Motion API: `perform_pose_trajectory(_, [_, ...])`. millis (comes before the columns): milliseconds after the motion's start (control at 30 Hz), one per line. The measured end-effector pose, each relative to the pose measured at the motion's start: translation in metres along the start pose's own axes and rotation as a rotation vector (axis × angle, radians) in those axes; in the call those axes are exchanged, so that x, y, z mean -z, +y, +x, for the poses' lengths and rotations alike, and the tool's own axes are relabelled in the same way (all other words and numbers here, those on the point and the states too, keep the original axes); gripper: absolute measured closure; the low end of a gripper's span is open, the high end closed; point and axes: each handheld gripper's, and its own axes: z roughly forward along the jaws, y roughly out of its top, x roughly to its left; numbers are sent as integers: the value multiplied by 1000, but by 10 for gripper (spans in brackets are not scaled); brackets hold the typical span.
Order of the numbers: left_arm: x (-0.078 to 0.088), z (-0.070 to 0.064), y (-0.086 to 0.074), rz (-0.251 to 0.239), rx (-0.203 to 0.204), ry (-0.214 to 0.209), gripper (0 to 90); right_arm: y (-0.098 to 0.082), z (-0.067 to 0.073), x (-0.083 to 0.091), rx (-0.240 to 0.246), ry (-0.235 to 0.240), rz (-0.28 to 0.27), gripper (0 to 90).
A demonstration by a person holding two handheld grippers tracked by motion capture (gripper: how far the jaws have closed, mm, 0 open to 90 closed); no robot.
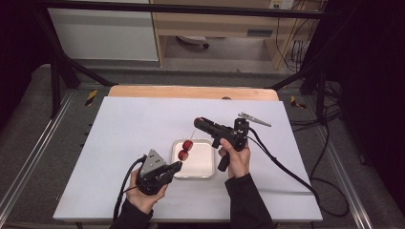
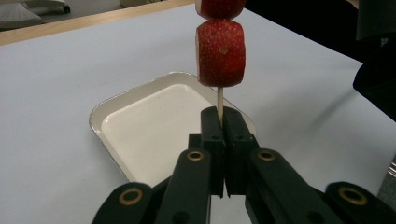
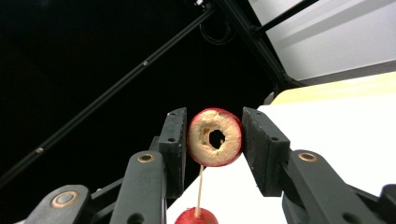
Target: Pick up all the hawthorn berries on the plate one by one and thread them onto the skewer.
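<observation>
My left gripper [image 1: 179, 165] [image 2: 219, 114] is shut on the lower end of a thin wooden skewer [image 2: 219, 99] that stands up over a white tray [image 1: 203, 164] [image 2: 149, 135]. Two red strawberry-like pieces [image 1: 185, 149] are threaded on it; the lower piece [image 2: 220, 53] sits just above the jaws. My right gripper [image 1: 198, 121] [image 3: 215, 116] is at the skewer's top, above the tray's far edge. It is shut on a third red slice [image 3: 215, 137] with a pale cut face and a hole through its middle. The skewer tip [image 3: 200, 186] shows right below this slice.
A metal clip [image 1: 254, 119] lies on the white table top [image 1: 133, 129] behind the right hand. A wooden strip [image 1: 191, 91] runs along the far edge. Cables [image 1: 286, 169] trail off to the right, and black frame bars stand around the table.
</observation>
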Motion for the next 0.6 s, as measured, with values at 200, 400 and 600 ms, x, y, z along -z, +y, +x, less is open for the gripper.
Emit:
perform_pose_trajectory(200, [0, -2, 0, -12, -3, -7, 886, 2, 2, 2, -21, 16, -8, 623])
perform_pose_trajectory(400, [3, -3, 2, -25, -4, -13, 885, 3, 3, 3, -16, 15, -10, 622])
perform_pose_trajectory(600, [3, -2, 2, -18, 0, -17, 886, 0, 1, 1, 10, 3, -4, 622])
